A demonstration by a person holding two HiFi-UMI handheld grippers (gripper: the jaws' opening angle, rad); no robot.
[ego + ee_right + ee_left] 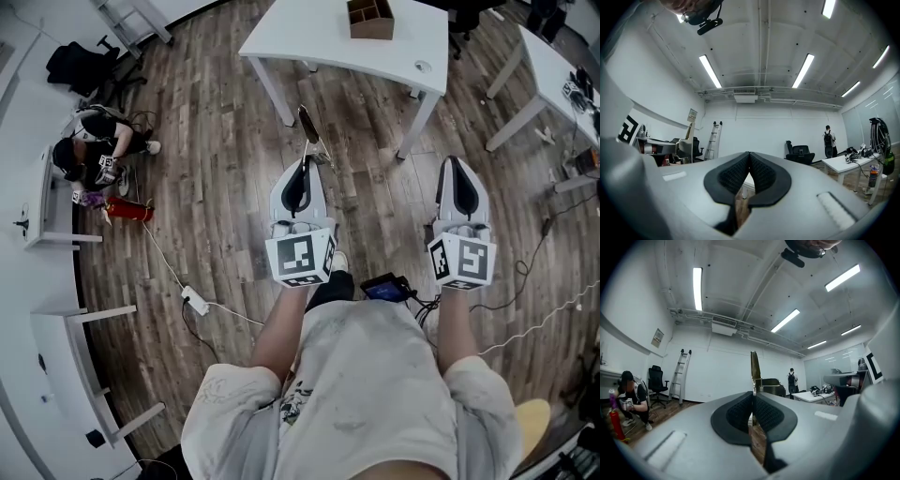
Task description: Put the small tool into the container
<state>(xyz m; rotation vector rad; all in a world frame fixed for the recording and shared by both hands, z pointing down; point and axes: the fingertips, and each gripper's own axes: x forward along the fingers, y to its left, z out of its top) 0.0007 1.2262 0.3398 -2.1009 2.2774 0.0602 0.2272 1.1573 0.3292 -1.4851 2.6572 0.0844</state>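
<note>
Between the jaws of the left gripper (303, 161) sat the small tool (308, 124), clamped at its tail end. The flat blade stuck out ahead and a little upward, and the jaws were closed tight on it. It was held roughly level, likely so the blade pointed at the target and stayed readable in the left gripper view. The right gripper (457, 161) was fully closed on nothing and rode alongside as a spare. Both were over the wood floor (216, 187), well short of the white table (309, 42). The container (371, 19), a wooden box with dividers, stood back from the table's near edge. My read: this was the carry step, with the drop not yet started. A grip that close to the tail could let the tool pivot.
</note>
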